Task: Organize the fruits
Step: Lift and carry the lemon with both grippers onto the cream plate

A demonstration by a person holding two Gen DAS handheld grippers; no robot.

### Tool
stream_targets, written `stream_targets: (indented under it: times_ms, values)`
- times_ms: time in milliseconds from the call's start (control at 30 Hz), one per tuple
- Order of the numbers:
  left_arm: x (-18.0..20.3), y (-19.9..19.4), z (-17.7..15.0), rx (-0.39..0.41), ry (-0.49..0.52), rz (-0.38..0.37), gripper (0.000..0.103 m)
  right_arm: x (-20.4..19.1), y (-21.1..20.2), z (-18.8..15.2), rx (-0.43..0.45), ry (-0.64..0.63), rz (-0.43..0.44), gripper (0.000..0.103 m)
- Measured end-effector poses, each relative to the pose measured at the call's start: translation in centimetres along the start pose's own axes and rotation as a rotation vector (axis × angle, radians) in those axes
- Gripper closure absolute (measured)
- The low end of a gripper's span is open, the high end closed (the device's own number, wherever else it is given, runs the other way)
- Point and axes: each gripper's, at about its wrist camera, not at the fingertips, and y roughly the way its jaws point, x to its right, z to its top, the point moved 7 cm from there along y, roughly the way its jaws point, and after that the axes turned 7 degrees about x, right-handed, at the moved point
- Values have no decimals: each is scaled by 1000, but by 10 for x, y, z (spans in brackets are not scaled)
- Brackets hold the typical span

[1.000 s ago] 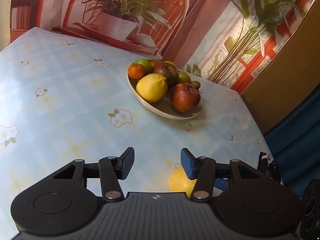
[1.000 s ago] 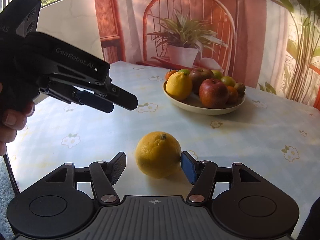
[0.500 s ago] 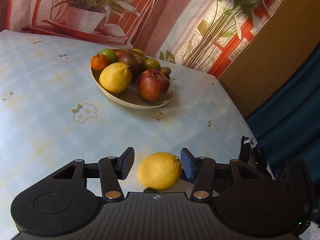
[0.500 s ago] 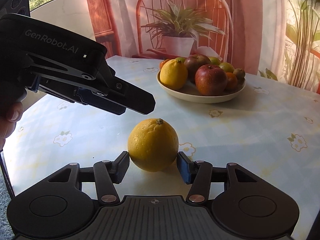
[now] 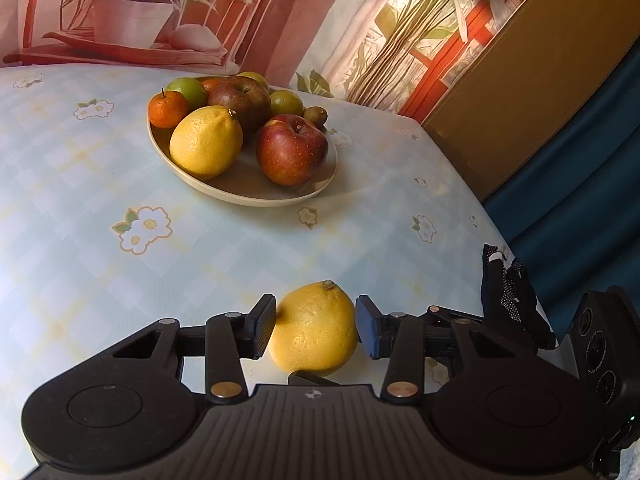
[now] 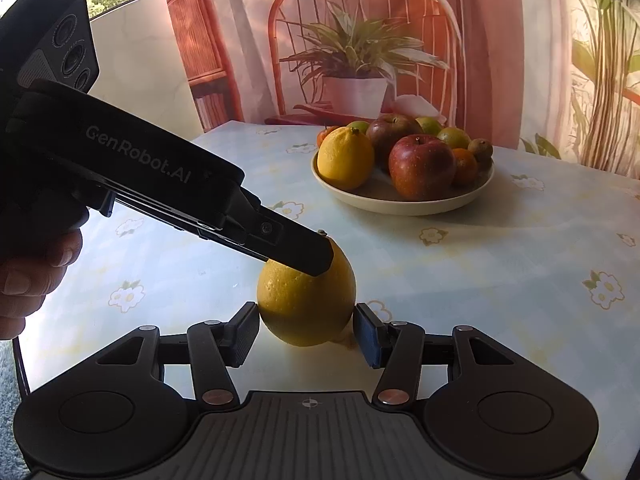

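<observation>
My left fingers (image 5: 264, 330) have just been closing and press the lemon (image 5: 314, 330) on the desk (image 5: 100, 184); my right fingers (image 6: 244, 330) flank it too, contact unclear.

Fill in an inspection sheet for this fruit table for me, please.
Surface: table under a pale floral cloth, sunlit.
Job's things: one lemon loose on the cloth; bowl farther back, piled with fruit.
Clutter: dark glove at the table's edge.
Grippers: left gripper and right gripper both flank the lemon, pads on its sides; both have just been closing.
Cables: nothing seen.
Surroundings: printed backdrop of a chair and plant; blue curtain.
</observation>
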Motion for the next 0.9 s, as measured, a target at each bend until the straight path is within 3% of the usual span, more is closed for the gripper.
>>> stream_targets:
  times_ms: [533, 900]
  values:
    - [7, -1, 9, 24, 62, 1, 57, 4, 0, 8, 3, 1, -3, 56]
    - [16, -15, 55, 121, 90, 3, 57, 15, 0, 64, 79, -54, -2, 56]
